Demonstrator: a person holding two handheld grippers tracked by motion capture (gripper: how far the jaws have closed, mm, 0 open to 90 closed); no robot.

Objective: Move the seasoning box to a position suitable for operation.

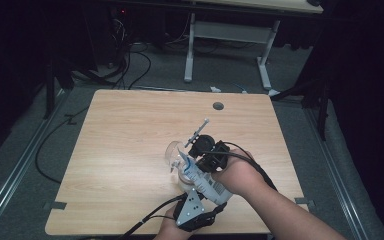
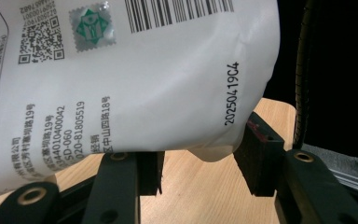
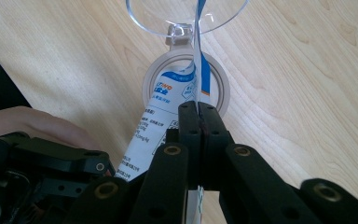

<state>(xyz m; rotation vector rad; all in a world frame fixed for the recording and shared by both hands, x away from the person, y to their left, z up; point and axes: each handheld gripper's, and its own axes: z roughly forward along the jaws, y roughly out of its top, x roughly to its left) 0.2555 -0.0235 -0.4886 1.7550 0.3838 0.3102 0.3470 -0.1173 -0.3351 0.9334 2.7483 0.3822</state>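
Pouch (image 1: 203,179), a white refill bag with blue print, lies tilted just right of centre in the lower half of the high view, its upper end leaning over a small clear jar (image 1: 179,159) that stands on the tabletop (image 1: 125,150). In the right gripper view the jar's round mouth (image 3: 186,84) sits at upper centre, its hinged clear lid (image 3: 186,16) flipped back at the top edge, and the pouch's top (image 3: 179,86) pokes toward that opening.

The step in hand looks like opening the pouch over the jar in order to fill it. The right claw (image 3: 198,108) is fully closed, pinching a thin blue-and-white strip (image 3: 202,65) along the pouch's top edge, probably the tear strip or seal. The left claw (image 2: 198,161) is about half open and braces the lower body of the pouch (image 2: 135,84): the right-hand pad touches the bag's bottom corner, while whether the left pad presses on it I cannot tell, since the bag hangs in front of it.

The next move likely calls for a steady pull on the strip away from the bag while the left claw holds the body firm, with the spout kept over the jar so nothing spills onto the wood.
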